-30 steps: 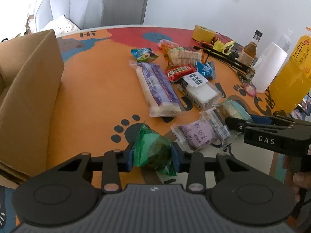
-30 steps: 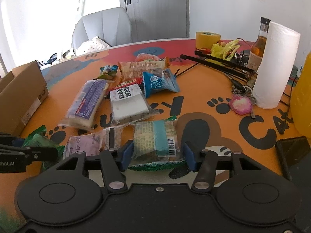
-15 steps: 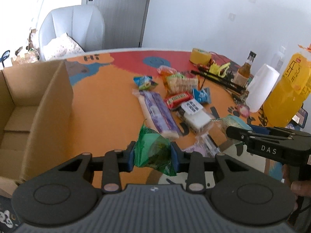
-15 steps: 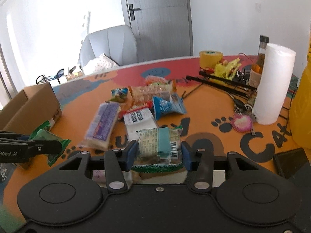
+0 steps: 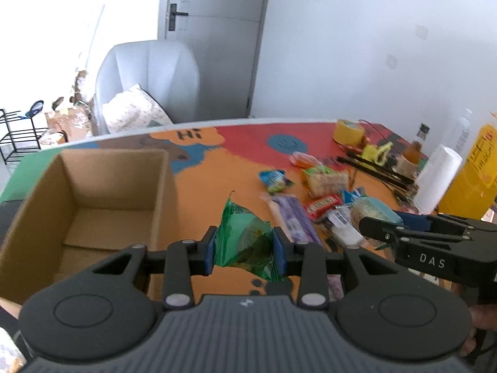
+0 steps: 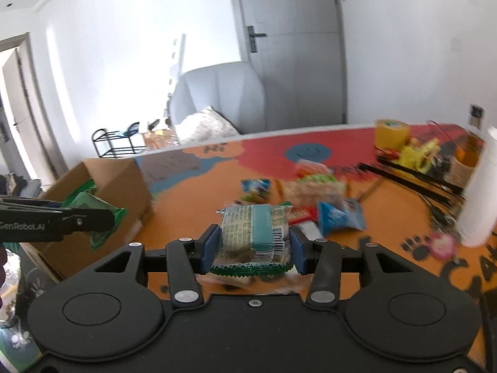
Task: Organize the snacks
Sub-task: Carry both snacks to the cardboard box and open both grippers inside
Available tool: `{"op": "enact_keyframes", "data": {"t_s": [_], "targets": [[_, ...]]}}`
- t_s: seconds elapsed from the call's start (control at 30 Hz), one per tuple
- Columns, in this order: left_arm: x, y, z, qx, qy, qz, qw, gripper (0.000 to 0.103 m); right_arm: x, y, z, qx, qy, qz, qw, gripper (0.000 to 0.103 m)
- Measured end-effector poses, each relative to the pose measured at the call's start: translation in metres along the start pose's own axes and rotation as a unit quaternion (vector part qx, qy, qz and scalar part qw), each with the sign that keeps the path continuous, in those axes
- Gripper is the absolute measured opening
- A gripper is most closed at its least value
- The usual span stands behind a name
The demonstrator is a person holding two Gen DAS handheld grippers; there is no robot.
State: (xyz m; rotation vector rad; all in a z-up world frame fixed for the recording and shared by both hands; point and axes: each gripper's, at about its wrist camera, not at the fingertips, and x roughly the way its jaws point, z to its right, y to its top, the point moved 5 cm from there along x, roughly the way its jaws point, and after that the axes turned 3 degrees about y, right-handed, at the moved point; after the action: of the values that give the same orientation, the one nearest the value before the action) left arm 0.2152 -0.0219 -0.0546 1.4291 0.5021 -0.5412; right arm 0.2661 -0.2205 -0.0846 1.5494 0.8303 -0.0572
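My left gripper (image 5: 245, 250) is shut on a green snack packet (image 5: 245, 236) and holds it in the air, just right of an open cardboard box (image 5: 90, 205) whose inside looks empty. My right gripper (image 6: 253, 248) is shut on a pale snack pack with a teal band (image 6: 254, 233), also lifted off the table. In the right wrist view the left gripper (image 6: 90, 220) with its green packet (image 6: 93, 214) is in front of the box (image 6: 115, 186). Several more snack packets (image 5: 313, 199) lie on the orange table.
The table (image 5: 217, 186) has a colourful cartoon top. At its right stand a paper towel roll (image 5: 438, 180), a yellow bottle (image 5: 472, 171), a brown glass bottle (image 5: 413, 152), a yellow tape roll (image 5: 348, 130) and black rods (image 5: 379, 171). A grey chair (image 5: 149, 84) stands behind.
Both grippers have risen from the table with their packets and moved left toward the box. The box's open inside has come into the left wrist view.
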Motion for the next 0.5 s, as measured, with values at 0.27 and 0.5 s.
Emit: {"op": "enact_keyframes", "data": {"t_s": [0.27,0.5], "targets": [[-0.011,0.012,-0.032,-0.016,0.026,0.016,0.9994,0.035,0.009,0.018,-0.035,-0.022,0.031,0.012,0.999,0.046],[-0.016,0.026,-0.055,-0.018,0.039,0.026,0.9987,0.035,0.019,0.035,-0.070,-0.044,0.055,0.026,0.997,0.046]]}}
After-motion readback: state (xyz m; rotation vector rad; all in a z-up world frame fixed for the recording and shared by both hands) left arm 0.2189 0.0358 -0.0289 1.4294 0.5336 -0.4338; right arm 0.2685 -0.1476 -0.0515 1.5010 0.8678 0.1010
